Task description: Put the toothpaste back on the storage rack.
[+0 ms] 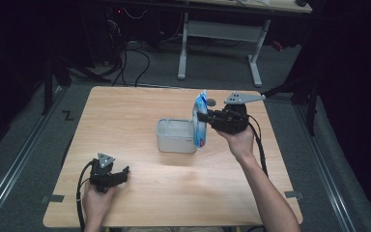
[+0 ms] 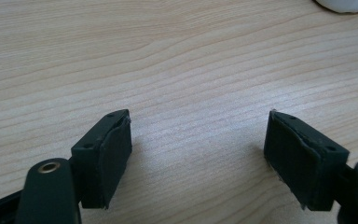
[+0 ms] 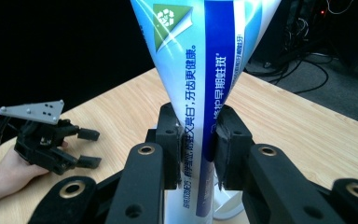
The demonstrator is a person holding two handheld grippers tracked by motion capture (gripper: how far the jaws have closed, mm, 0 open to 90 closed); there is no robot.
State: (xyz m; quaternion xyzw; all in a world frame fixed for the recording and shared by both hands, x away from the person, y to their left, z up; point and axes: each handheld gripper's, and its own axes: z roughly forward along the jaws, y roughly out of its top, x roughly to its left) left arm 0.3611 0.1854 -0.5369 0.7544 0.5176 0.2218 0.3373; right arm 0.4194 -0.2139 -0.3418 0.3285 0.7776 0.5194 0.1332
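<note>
A glossy printed toothpaste tube (image 3: 200, 70), a seemingly translucent plastic box (image 1: 176, 137), and a matt pale wood-grain table (image 2: 177, 60).

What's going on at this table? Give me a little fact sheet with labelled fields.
Held item: toothpaste tube, blue and white, upright
Holder: right claw, jaws shut on the tube
Tube position: at the right end of the white plastic box
Other claw: left claw, jaws open, nothing between them, low over the wooden table
Likely next move: perhaps lowering the tube into the box
</note>
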